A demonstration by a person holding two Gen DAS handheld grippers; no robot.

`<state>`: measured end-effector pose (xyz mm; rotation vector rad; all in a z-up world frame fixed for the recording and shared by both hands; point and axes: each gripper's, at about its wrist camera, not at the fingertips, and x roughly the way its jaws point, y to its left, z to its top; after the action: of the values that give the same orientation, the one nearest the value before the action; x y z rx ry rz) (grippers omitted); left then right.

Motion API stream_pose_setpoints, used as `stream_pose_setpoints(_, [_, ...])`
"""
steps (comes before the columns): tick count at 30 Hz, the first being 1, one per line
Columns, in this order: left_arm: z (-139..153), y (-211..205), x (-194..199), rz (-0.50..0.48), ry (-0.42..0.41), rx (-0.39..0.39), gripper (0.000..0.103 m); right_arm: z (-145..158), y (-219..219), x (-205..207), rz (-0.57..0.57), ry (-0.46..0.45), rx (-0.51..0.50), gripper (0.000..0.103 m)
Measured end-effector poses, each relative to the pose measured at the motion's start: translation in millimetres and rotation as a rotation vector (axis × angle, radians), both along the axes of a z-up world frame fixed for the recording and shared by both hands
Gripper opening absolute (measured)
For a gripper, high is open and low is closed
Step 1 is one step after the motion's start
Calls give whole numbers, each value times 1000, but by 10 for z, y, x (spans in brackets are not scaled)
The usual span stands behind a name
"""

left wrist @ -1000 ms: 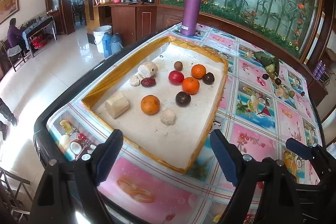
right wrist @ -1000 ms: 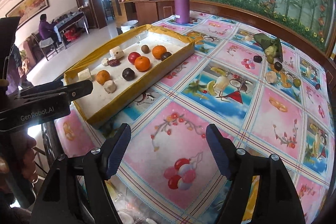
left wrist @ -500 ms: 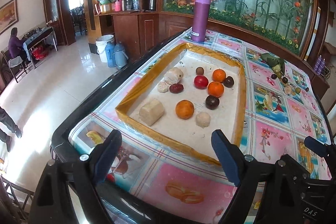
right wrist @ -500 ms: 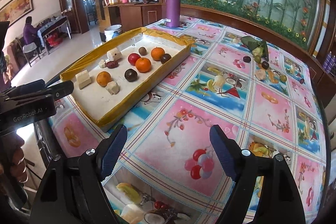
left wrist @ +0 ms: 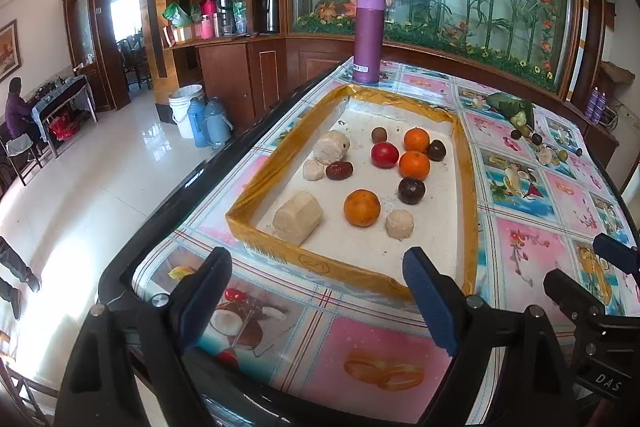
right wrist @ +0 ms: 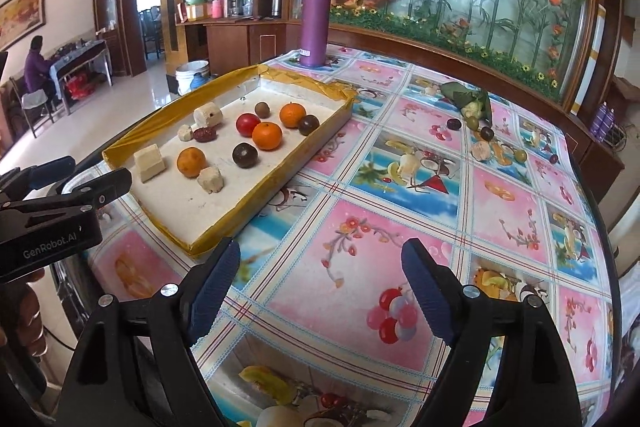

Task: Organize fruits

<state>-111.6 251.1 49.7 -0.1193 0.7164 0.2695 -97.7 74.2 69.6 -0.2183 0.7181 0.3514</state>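
Note:
A shallow tray (left wrist: 276, 163) (right wrist: 280, 183) with yellow taped walls lies on the table's left side. It holds three oranges (left wrist: 362, 207) (right wrist: 267, 135), a red tomato (left wrist: 385, 154), dark round fruits (left wrist: 411, 190) (right wrist: 245, 155), a red date (left wrist: 339, 170) and pale chunks (left wrist: 298, 217). My left gripper (left wrist: 316, 295) hangs open and empty short of the tray's near wall. Over the bare tablecloth my right gripper (right wrist: 320, 287) has its jaws opening, with nothing between them. More small fruits (right wrist: 480, 135) (left wrist: 532, 139) lie loose at the table's far right beside a green leaf bundle.
A purple flask (left wrist: 370, 37) (right wrist: 316, 23) stands at the table's far end, behind the tray. A glass wall with plants runs along the far side. Left of the table's black edge (left wrist: 160, 227) is open tiled floor, with a seated person far off.
Both grippers have drawn back toward the near table edge, so the tray looks farther away. The right jaws stand wider than before. Nothing in the tray has moved.

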Motion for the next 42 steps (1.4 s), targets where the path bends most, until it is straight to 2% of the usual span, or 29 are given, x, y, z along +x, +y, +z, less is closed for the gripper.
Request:
stream_pose_setpoints(5, [-25,46,3,-2,-9,-6,89,14,-74,10,-51,-3,28,98])
stream_pose_setpoints(10, [-36,48,-12,-25,-18,-12,89,38,-139,4,-99,-5,68,103])
stream_pose_setpoints(27, [13,46,-70,-110,-36,-46,89,3,-54,-75,-113,15,52,103])
stream_pose_setpoints(34, [29,118,-77,-115,-37,-99,89,-1,-55,-87,-119,20,45,103])
stream_pose_setpoints(42, [19,146,-82,-116,-47,-115,89,-4,-57,-84,-121,21,38,103])
